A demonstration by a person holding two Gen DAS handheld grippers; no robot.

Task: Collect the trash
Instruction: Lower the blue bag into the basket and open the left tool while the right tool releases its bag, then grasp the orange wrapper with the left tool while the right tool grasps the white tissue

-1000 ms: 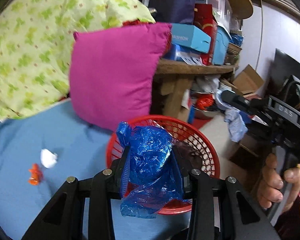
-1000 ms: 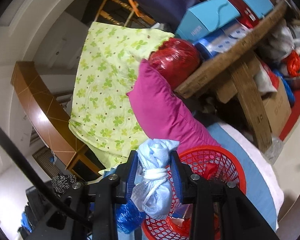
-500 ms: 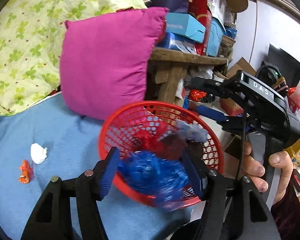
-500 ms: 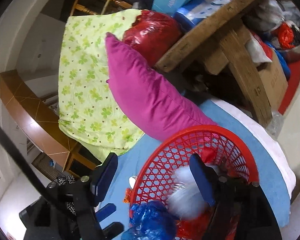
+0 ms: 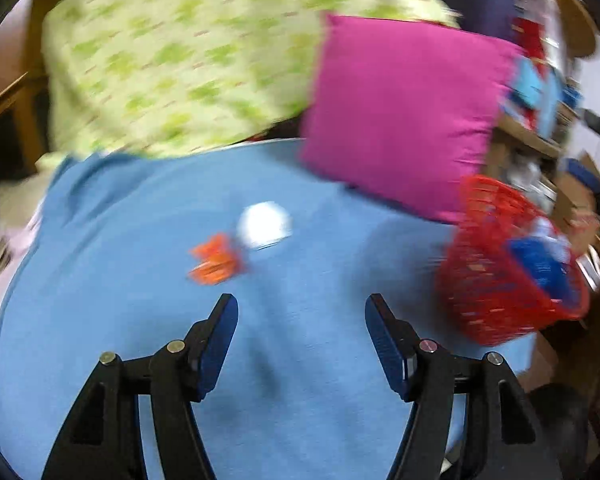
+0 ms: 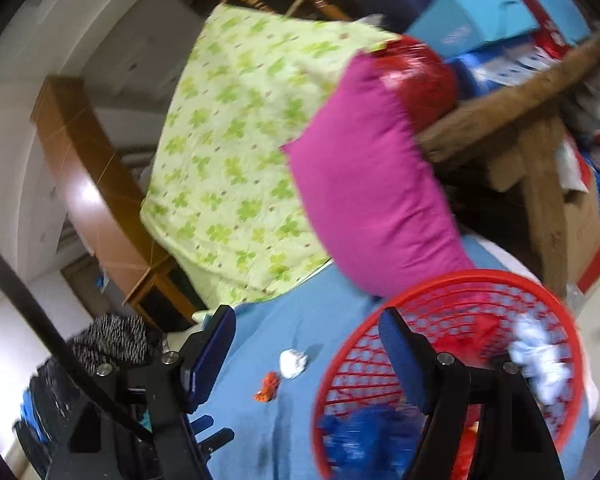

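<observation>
A red mesh basket point(image 5: 496, 280) point(image 6: 452, 344) stands on the blue bed cover point(image 5: 140, 320) at its right edge. A blue plastic bag point(image 5: 540, 264) point(image 6: 364, 432) and a pale blue tied bag point(image 6: 536, 356) lie in the basket. A white crumpled ball point(image 5: 265, 225) point(image 6: 293, 363) and an orange scrap point(image 5: 216, 260) point(image 6: 268, 386) lie on the cover left of the basket. My left gripper point(image 5: 302, 340) is open and empty, just short of the two scraps. My right gripper point(image 6: 306, 356) is open and empty, its right finger over the basket.
A magenta pillow point(image 5: 404, 116) point(image 6: 364, 200) leans behind the basket, beside a green clover-print quilt point(image 5: 188, 60) point(image 6: 236, 152). A cluttered wooden table point(image 6: 512, 108) with boxes stands right of the bed. The left wrist view is motion-blurred.
Both grippers opened and let their bags fall into the basket. My left gripper then swung left to face the white ball and orange scrap. My right gripper drew back a little.
</observation>
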